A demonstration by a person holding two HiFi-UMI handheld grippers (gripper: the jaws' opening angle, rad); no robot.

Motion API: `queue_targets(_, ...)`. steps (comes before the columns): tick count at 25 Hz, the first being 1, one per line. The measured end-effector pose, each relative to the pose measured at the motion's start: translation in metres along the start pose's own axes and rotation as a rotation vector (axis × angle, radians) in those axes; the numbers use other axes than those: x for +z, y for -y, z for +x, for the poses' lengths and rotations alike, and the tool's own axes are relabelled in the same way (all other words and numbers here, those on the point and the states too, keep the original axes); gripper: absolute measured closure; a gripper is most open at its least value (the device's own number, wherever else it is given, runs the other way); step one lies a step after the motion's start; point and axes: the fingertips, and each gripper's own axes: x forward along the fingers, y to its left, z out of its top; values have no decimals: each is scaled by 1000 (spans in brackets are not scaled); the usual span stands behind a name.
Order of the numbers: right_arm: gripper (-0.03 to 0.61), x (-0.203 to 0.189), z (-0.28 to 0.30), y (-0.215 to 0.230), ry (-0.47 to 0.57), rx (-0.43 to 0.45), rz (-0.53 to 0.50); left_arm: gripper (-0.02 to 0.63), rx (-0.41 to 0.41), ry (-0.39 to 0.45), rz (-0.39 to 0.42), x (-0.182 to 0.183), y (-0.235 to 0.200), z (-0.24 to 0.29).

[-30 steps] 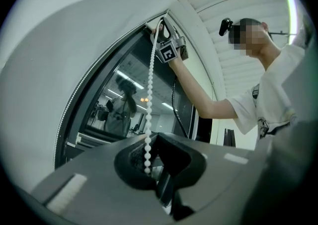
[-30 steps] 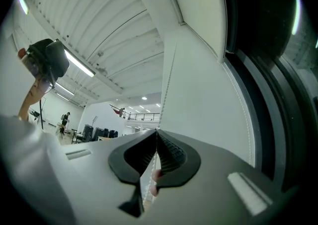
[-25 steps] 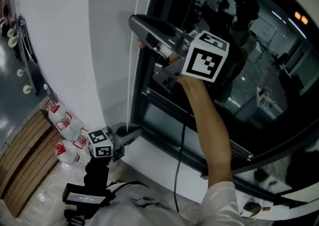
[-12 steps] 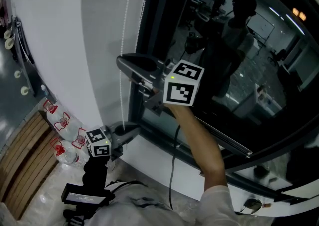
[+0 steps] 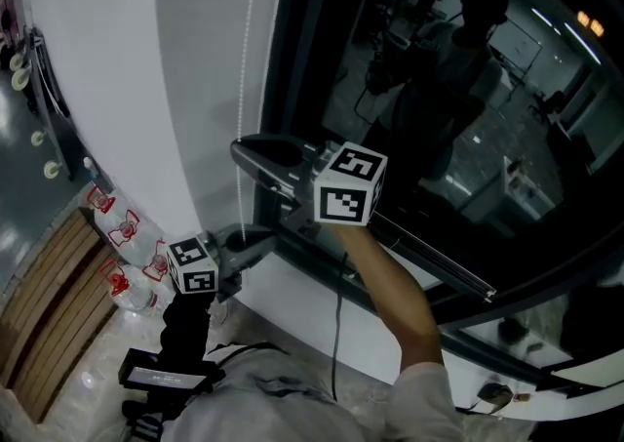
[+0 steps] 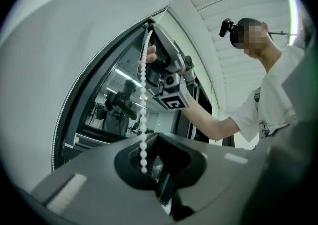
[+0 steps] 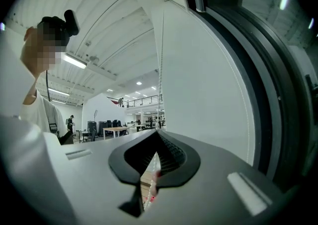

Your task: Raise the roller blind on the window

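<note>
A white bead chain (image 5: 245, 69) hangs beside the white roller blind (image 5: 117, 89), at the left edge of the dark window (image 5: 439, 108). My right gripper (image 5: 244, 150) is shut on the chain at mid-height. In the right gripper view the chain (image 7: 160, 70) drops into the closed jaws (image 7: 158, 135). Below it, near the sill, my left gripper (image 5: 250, 240) points up at the chain. In the left gripper view the chain (image 6: 143, 110) runs from the right gripper (image 6: 149, 37) down into the hollow of my left gripper (image 6: 154, 138), whose jaws look closed on its lower end.
Several water bottles (image 5: 122, 235) with red labels stand on the floor at the wall's foot, next to wooden slats (image 5: 44, 303). A white sill (image 5: 312, 308) runs under the dark window frame. A black cable (image 5: 338, 333) hangs from my right arm. The glass mirrors a person.
My right gripper has come down along the window edge, still shut on the bead chain. The left gripper has stayed near the sill.
</note>
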Motion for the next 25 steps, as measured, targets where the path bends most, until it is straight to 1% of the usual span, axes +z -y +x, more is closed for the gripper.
queue_targets(5,574,-32,-5,1,-27,-6,60,615,3,-3,8,3,-2,-1)
queue_targets(11,574,-98,-12,-2,-123,-14,122,615,8,11,-1,4,-6,-4)
queue_targets(13,574,-107,-13,-2,-119,-16,150,615,11,10,4,4,-6,-6)
queue_targets(15,574,-105,-16,-3,-110,-15,160,615,12,19,1,6,-4,-5)
queue_targets(18,574,-99,-19,-3,-96,-11,147,615,8,26,-3,10,-2,-1)
queue_targets(21,571,-92,-24,2,-47,-21,144,615,7,24,-4,9,-2,-1)
queue_targets(22,561,-87,-26,5,-22,-24,146,615,8,24,-5,8,-2,-1)
queue_targets(24,498,-65,-30,11,37,-24,139,615,9,26,-5,7,-4,-1)
queue_targets(25,479,-50,-31,13,65,-24,125,615,8,27,-4,7,-5,-1)
